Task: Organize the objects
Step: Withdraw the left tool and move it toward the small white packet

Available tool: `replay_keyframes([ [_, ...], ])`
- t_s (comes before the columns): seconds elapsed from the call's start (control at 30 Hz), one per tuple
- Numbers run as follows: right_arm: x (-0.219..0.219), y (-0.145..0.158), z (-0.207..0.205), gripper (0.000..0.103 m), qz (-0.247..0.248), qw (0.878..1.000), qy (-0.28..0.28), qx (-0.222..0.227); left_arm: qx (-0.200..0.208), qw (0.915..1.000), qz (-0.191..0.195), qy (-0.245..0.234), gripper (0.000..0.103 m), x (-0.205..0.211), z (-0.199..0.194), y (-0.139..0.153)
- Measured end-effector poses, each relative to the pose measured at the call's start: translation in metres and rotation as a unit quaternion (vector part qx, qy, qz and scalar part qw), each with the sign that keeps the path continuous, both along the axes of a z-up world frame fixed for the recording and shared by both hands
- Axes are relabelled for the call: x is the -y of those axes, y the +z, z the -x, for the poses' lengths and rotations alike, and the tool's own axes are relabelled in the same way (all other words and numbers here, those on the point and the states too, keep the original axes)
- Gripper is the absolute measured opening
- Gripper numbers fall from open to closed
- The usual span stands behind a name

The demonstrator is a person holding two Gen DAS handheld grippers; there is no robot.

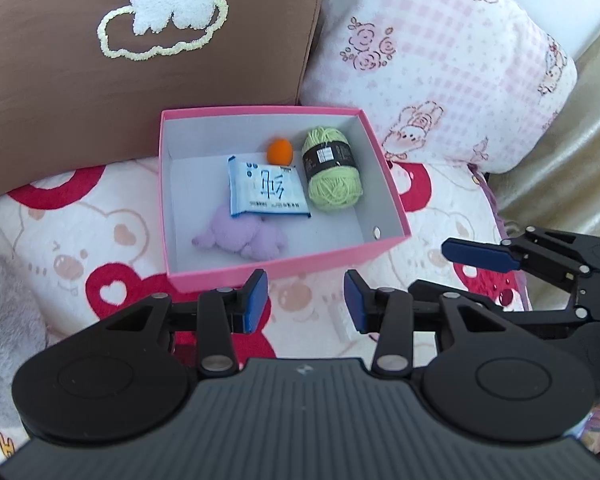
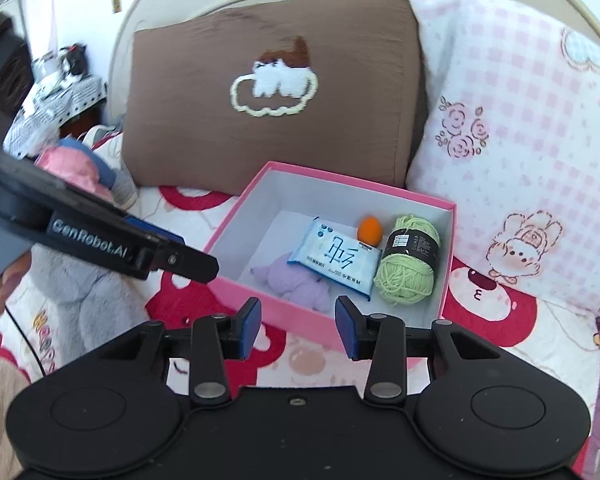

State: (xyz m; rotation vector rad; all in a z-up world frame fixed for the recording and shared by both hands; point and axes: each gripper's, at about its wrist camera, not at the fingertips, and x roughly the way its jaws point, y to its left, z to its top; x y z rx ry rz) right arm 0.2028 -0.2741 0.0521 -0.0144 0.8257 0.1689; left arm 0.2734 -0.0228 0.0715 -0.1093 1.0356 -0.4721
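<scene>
From the left wrist view, a pink cardboard box (image 1: 284,268) with a white inside sits open on a soft quilt (image 1: 60,240) printed with red bears and hearts. Four things lie in it. A skein of pale green yarn (image 1: 332,172), ribbed and wrapped in a black paper band, rests against the right wall. A small orange egg-shaped ball (image 1: 280,151) sits near the far wall, just beside the yarn. A flat, glossy blue-and-white packet (image 1: 266,192) lies in the middle, its near corner overlapping a fuzzy lilac plush (image 1: 240,236) toward the near wall. Behind the box a brown pillow (image 1: 140,60) with a tufted cloud design leans beside a pink checked pillow (image 1: 440,60) with rabbits and roses. The left gripper (image 1: 306,304) hangs over the quilt just short of the box's near wall, its blue pads a narrow gap apart with nothing between them. The right gripper (image 1: 480,254) enters from the right edge, off the box's near right corner.

From the right wrist view, the box (image 2: 300,312) sits cornerwise, with the yarn (image 2: 408,268), ball (image 2: 370,231), packet (image 2: 336,262) and plush (image 2: 296,284) all inside. The right gripper (image 2: 298,328) stands at the near wall, its jaws moderately parted and empty. The left gripper (image 2: 172,254), seen edge-on, reaches in from the left; its gap cannot be judged here. Grey fleece (image 2: 88,300) lies on the quilt (image 2: 500,320) at the left.
</scene>
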Motion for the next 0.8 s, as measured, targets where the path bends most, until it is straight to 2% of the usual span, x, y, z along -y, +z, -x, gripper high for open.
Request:
replay_keyframes([
  [0.07, -0.002, 0.004, 0.010, 0.060, 0.002, 1.000, 0.008, 0.002, 0.000, 1.0000, 0.000, 0.000, 0.042, -0.005, 0.008, 0.002],
  [0.23, -0.007, 0.012, 0.037, 0.064, 0.008, 0.999, 0.036, 0.009, -0.010, 0.9999, -0.005, -0.008, 0.046, -0.009, 0.027, 0.001],
  [0.5, -0.005, 0.021, 0.066, 0.070, 0.002, 0.999, 0.045, 0.002, -0.016, 0.9995, -0.008, -0.026, 0.052, -0.007, 0.051, -0.005],
  [0.67, -0.002, 0.016, 0.082, 0.079, -0.012, 0.999, 0.044, -0.009, -0.021, 0.9991, -0.008, -0.036, 0.056, -0.005, 0.064, -0.011],
  [0.8, -0.010, 0.000, 0.096, 0.081, 0.037, 0.997, 0.059, -0.022, -0.020, 0.9979, -0.032, -0.054, 0.056, 0.002, 0.073, -0.016],
])
